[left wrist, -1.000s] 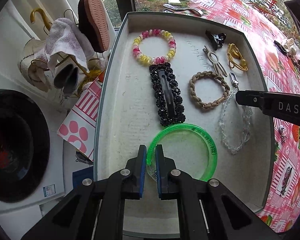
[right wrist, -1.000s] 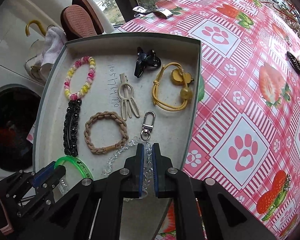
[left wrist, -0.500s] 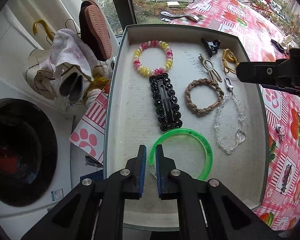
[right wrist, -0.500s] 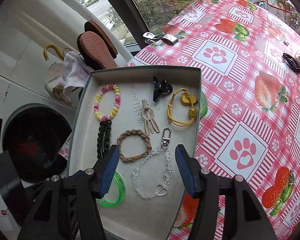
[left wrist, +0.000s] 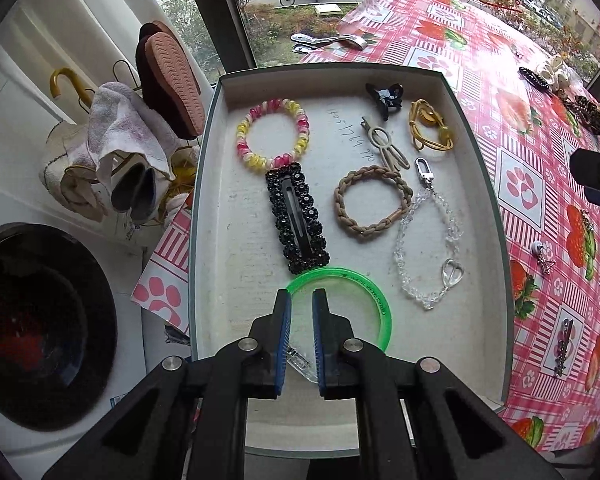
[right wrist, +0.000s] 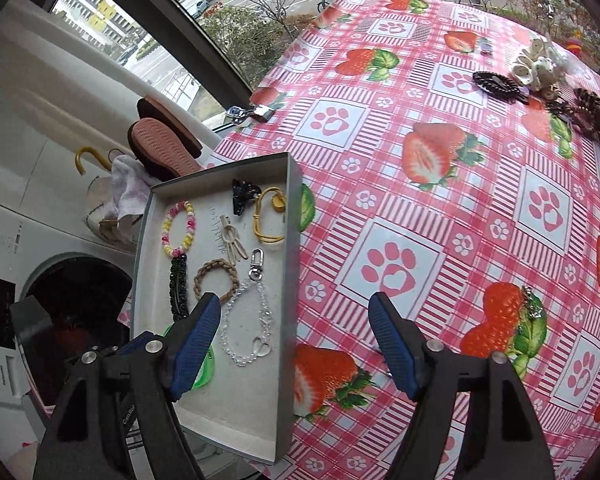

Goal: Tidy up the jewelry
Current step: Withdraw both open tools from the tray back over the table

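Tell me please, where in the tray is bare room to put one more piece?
Free: the strip between the tray's left wall and the black hair clip, and the near end below the green bangle. Crowded: the far right corner, around the yellow cord and black claw clip.

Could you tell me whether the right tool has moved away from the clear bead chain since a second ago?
Yes. The right tool, now open, has pulled up and back from the clear bead chain, toward the tray edge.

Both tongs: left tongs (left wrist: 301,312) & right tongs (right wrist: 296,344) w/ black plastic arms, ribbed blue pads (right wrist: 196,344), silver round screws (left wrist: 247,345) at pivots.
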`<state>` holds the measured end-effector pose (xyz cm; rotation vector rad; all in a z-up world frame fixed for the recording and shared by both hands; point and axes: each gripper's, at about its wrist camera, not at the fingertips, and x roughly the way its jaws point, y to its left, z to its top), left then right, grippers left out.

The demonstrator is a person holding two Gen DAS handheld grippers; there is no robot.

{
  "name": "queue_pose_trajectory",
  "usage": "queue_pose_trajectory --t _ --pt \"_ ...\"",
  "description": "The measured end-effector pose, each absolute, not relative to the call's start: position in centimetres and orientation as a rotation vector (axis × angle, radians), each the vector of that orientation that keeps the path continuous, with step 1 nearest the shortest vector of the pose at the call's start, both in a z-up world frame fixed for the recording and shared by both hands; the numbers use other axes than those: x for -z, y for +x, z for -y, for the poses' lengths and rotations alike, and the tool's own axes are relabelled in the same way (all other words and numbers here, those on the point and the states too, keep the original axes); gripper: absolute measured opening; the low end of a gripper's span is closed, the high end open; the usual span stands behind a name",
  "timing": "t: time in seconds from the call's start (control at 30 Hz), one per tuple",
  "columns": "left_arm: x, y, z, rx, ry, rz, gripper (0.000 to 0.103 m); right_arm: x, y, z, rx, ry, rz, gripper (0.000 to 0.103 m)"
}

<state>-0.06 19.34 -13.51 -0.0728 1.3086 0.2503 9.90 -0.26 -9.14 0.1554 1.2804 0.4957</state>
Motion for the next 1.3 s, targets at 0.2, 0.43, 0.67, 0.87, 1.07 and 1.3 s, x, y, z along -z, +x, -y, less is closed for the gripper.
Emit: queue_pose_trajectory --t 0.2,0.43,0.67,0.87,1.07,1.3 --pt "11.8 0.7 -16.9 -0.220 -0.019 -1.256 0.103 9.9 9.2 6.7 -0.363 0.196 -1.299 0.079" --pt "10.9 2.0 -12.9 -0.123 0.027 -1.242 0.103 11.3 7.5 13.4 -0.218 0.243 -1.338 0.079" --pt "10.9 3.4 -7.6 -0.007 0.068 -1.247 0.103 12.3 5.7 17.4 -0.138 0.279 -1.358 0.079" --pt "11.4 4.6 -3.9 0.074 0.091 -1.259 0.103 12.8 4.5 19.8 -0.092 0.273 -1.362 0.079" --pt "12.8 5.7 -1.0 0.101 0.120 -1.275 0.103 13.2 4.9 20.4 -0.095 0.238 -1.353 0.079" --pt "14.9 6.8 0.5 0.090 0.113 -1.309 0.100 13.8 7.7 19.1 -0.154 0.186 -1.335 0.079"
